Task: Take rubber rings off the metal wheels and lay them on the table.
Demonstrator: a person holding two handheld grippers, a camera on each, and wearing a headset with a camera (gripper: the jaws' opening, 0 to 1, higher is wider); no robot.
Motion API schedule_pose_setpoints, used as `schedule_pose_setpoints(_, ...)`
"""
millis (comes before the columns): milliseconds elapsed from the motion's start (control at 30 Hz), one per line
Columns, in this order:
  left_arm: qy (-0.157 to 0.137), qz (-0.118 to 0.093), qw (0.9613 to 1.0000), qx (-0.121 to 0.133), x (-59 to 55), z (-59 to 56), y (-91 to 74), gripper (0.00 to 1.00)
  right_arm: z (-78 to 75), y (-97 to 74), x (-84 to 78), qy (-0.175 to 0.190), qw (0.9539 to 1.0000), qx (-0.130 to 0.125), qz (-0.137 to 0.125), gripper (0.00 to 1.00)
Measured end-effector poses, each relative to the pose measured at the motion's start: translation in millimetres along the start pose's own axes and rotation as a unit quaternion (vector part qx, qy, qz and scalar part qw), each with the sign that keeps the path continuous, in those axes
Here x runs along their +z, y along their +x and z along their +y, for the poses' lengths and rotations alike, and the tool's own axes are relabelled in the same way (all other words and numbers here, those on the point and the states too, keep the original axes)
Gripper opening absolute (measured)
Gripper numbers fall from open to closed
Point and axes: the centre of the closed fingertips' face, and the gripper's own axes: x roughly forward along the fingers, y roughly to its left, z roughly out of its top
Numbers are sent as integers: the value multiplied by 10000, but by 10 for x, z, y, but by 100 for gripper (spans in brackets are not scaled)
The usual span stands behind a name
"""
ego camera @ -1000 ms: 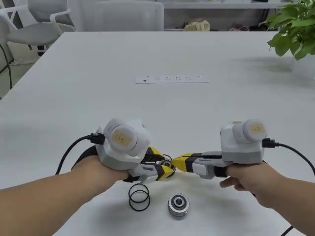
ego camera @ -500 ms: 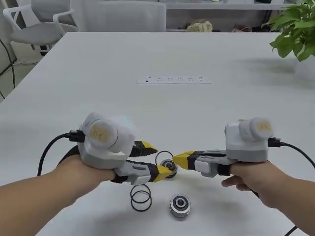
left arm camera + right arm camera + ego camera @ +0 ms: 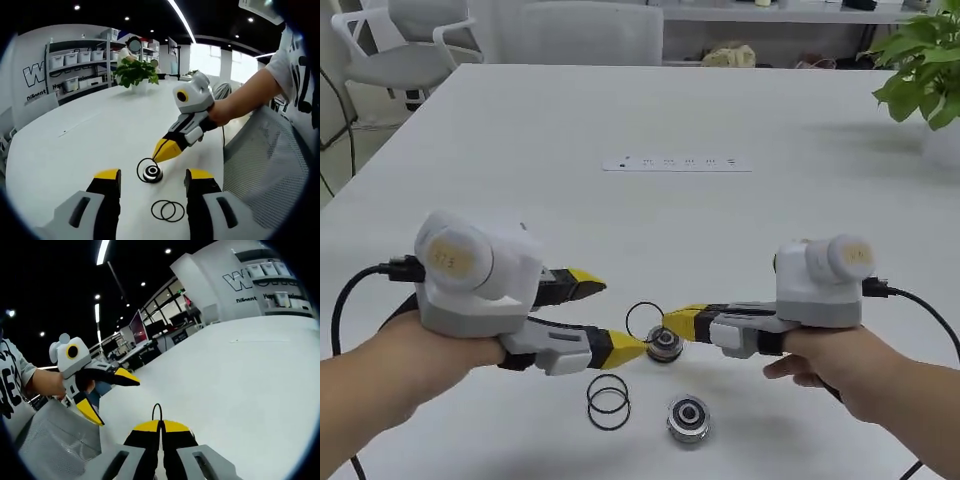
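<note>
Table (image 3: 570,110) open ahead up to power strip (image 3: 677,163); plant (image 3: 923,70) far right.

1. In the right gripper view, the right gripper's (image 3: 159,423) closed jaws hide the metal wheel (image 3: 665,344). The rubber ring's (image 3: 157,410) lower part is hidden too, seemingly pinched between them.
2. In the head view, the plant (image 3: 920,70) is cut off by the right edge.
3. The power strip's (image 3: 677,163) sockets are too small to tell apart.

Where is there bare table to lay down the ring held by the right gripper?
Bare table runs from the power strip down to the right gripper and open left gripper. Crowded around them: the held ring, a wheel, two loose rings, another wheel.
</note>
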Motion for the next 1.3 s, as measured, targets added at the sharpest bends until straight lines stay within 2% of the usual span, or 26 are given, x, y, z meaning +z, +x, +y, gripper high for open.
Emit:
schedule_pose_setpoints(267,-89,-105,9998,140,11,24,-182,57,117,64,21,24,9999,135,14,0)
schedule_pose_setpoints(533,-137,-139,9997,172,-3,-19,-283,63,262,156,22,73,9994,345,65,0)
schedule_pose_setpoints(633,-125,-154,9996,189,-16,-25,-332,64,311,183,-15,59,9991,409,136,0)
schedule_pose_setpoints(833,-146,-97,9995,246,-112,-10,-446,66,374,230,-121,82,9980,532,326,0)
schedule_pose_setpoints(1067,-223,-41,9993,296,-199,-5,-505,68,449,262,-259,184,9961,650,566,0)
schedule_pose_setpoints(1300,-171,-62,9996,235,-193,-79,-518,72,519,268,-370,220,9937,769,788,0)
